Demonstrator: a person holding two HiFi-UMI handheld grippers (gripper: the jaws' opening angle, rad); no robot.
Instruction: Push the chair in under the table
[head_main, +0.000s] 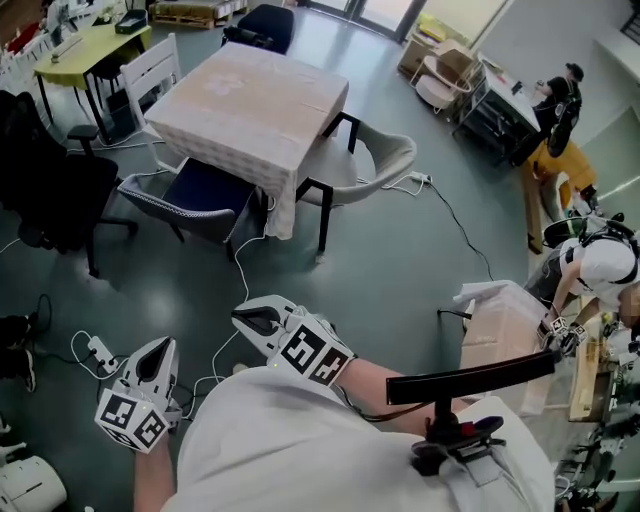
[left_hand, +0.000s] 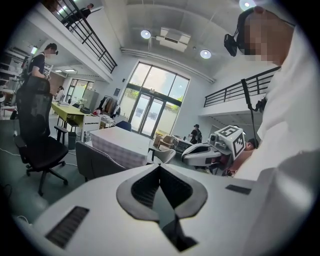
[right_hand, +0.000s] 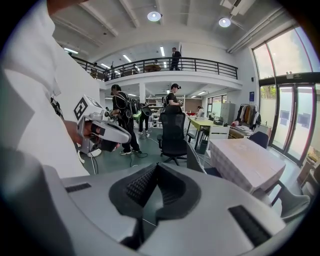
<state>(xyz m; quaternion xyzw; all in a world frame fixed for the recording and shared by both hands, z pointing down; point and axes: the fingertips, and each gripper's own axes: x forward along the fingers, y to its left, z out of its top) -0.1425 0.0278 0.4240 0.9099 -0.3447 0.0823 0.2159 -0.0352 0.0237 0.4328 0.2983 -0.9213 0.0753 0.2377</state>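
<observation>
Looking down the left gripper (left_hand: 160, 169), I see its dark ribbed pads pressed flat together with nothing between them. The right gripper (right_hand: 157, 167) is clenched the same way, also empty. Each gripper view catches the other tool, which the head view shows only from above. The left gripper view has the right one at centre right with its marker cube. The right gripper view has the left one at mid left, held in a hand against my white shirt (head_main: 300, 440). In the head view both sit at the bottom of the frame, well apart from the furniture. The square table under a pale checked cloth (head_main: 250, 100) lies in the upper middle. The grey-backed armchair with a dark blue seat (head_main: 205, 188) stands at the table's lower-left edge, its seat partly beneath the hanging cloth and its back sticking out. A pale shell chair (head_main: 385, 155) sits at the table's right side. Only the head view shows the white cables (head_main: 455, 225) on the floor. Only the right gripper view shows the railed upper gallery (right_hand: 170, 65) behind a black office chair (right_hand: 173, 132).
</observation>
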